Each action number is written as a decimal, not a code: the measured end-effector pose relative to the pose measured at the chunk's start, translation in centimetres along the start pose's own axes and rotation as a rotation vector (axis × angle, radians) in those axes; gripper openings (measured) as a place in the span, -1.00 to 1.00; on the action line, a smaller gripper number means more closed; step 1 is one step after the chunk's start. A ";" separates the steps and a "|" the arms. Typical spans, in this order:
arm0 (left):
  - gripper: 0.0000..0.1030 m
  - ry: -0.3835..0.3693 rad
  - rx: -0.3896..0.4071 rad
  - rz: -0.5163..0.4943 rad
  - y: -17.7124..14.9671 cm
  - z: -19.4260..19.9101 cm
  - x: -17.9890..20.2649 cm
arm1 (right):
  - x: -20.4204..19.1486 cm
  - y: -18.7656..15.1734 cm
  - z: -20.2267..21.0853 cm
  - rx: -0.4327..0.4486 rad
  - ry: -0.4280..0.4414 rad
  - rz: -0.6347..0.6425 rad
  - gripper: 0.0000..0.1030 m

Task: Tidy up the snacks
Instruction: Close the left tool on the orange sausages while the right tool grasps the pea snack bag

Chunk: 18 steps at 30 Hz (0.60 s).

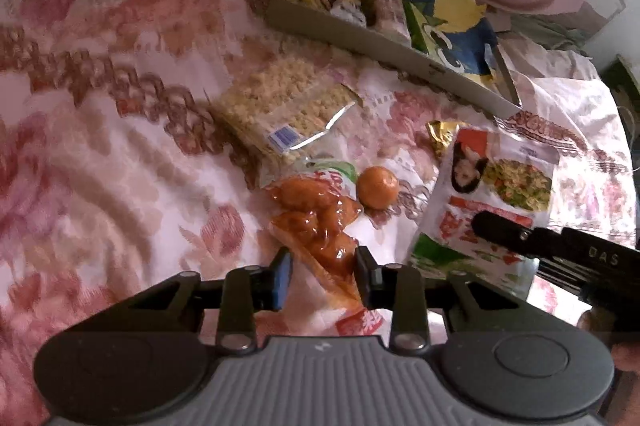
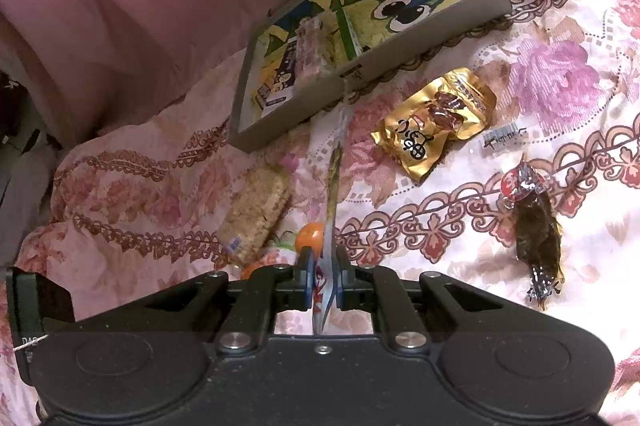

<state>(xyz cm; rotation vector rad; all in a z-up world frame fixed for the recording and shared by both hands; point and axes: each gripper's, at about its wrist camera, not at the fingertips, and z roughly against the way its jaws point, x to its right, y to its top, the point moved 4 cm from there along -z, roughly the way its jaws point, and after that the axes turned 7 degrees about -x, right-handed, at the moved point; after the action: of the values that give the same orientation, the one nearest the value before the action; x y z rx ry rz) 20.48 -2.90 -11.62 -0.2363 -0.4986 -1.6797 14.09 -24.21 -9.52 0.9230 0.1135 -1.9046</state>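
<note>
My left gripper [image 1: 324, 276] hangs over a clear packet of orange snacks [image 1: 320, 234] on the floral bedspread. The packet runs between its fingers. It touches the right-hand finger, and a strip of sheet shows beside the blue left pad, so the jaws are open. My right gripper [image 2: 323, 266] is shut on a flat white packet [image 2: 330, 186], seen edge-on here. In the left wrist view that white packet [image 1: 500, 182] shows a printed dish, with the black finger [image 1: 496, 228] clamped on its lower part. A grey box [image 1: 360, 40] with a cartoon lining holds several bars.
A mandarin [image 1: 377, 191] lies just past the orange packet, and a puffed-rice bar pack [image 1: 288, 106] lies beyond it. A gold packet [image 2: 436, 118] and a dark packet with a red top [image 2: 536, 226] lie right of the box [image 2: 360, 78]. Behind it is a pink pillow [image 2: 120, 6].
</note>
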 end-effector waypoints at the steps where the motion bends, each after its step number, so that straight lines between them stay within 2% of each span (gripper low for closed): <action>1: -0.31 -0.007 -0.008 0.007 0.0 0.0 -0.1 | -0.1 0.0 0.1 0.004 -0.001 0.003 -0.80; 6: -0.33 -0.026 -0.013 0.027 -0.2 0.3 -0.2 | 0.0 0.1 0.3 0.011 -0.007 0.001 -0.80; 9: -0.38 -0.103 -0.053 0.030 -0.7 0.4 0.0 | 0.2 0.2 0.5 0.019 -0.010 -0.009 -0.80; 10: -0.53 -0.131 -0.067 0.030 -0.8 0.3 0.2 | 0.2 0.3 0.6 0.024 -0.012 -0.011 -0.80; 12: -0.54 -0.166 -0.083 0.030 -0.9 0.2 0.5 | 0.4 0.5 0.8 0.033 -0.011 -0.018 -0.80; 18: -0.54 -0.132 -0.079 0.015 -0.7 -0.1 0.5 | 0.7 0.6 1.0 0.036 -0.015 -0.030 -0.80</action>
<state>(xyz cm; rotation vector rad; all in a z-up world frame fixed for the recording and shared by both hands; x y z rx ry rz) 19.70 -3.33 -11.62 -0.4093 -0.5278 -1.6776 13.88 -25.50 -9.13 0.9353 0.0851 -1.9466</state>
